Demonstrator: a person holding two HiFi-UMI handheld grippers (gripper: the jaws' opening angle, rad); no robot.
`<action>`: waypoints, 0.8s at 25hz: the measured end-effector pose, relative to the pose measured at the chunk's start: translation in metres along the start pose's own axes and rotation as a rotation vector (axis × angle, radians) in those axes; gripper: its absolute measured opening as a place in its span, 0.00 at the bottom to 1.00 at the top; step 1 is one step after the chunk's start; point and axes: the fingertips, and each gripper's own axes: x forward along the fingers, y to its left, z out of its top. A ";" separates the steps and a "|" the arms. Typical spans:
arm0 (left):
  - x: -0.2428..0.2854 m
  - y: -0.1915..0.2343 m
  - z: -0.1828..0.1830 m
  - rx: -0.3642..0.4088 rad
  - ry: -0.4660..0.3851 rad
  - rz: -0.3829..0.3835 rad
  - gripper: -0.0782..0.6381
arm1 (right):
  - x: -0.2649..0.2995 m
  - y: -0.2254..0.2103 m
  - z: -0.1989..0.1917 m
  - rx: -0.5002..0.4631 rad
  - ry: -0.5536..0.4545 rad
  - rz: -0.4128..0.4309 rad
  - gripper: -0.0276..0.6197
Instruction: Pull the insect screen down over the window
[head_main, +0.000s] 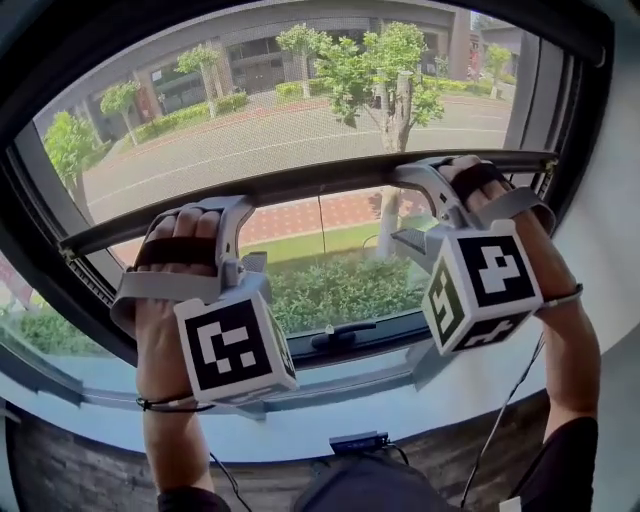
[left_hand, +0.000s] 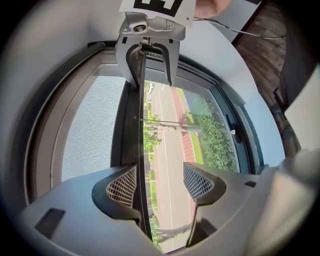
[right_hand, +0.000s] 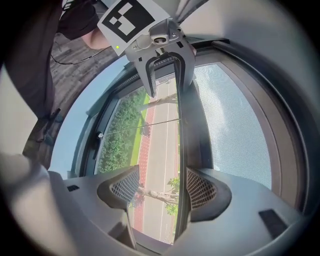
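Observation:
The insect screen (head_main: 250, 130) is a fine grey mesh over the upper part of the window. Its dark bottom bar (head_main: 300, 188) slants across the glass, lower at the left. Both grippers are at that bar. My left gripper (head_main: 250, 262) straddles the bar (left_hand: 140, 150). The bar lies against one pad (left_hand: 122, 187), and daylight shows between it and the other pad, so the left gripper (left_hand: 160, 182) is open. My right gripper (head_main: 415, 238) straddles the bar (right_hand: 181, 150) too. The bar runs beside one pad (right_hand: 200, 190), with a gap to the other, so the right gripper (right_hand: 162, 187) is open.
Below the bar is bare glass with a hedge, a street and trees outside. A dark window handle (head_main: 343, 335) sits on the lower frame. A pale sill (head_main: 300, 420) runs beneath it, with a small black box (head_main: 358, 440) and cables at its front edge.

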 end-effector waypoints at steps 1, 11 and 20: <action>-0.002 -0.001 0.000 -0.001 -0.002 -0.019 0.55 | -0.001 0.001 0.001 0.002 -0.006 0.018 0.50; 0.000 -0.008 0.000 -0.029 -0.006 -0.122 0.53 | 0.002 0.008 0.003 0.015 -0.023 0.139 0.50; -0.019 0.015 0.005 -0.079 -0.042 -0.275 0.51 | -0.022 -0.015 0.003 0.014 -0.023 0.292 0.50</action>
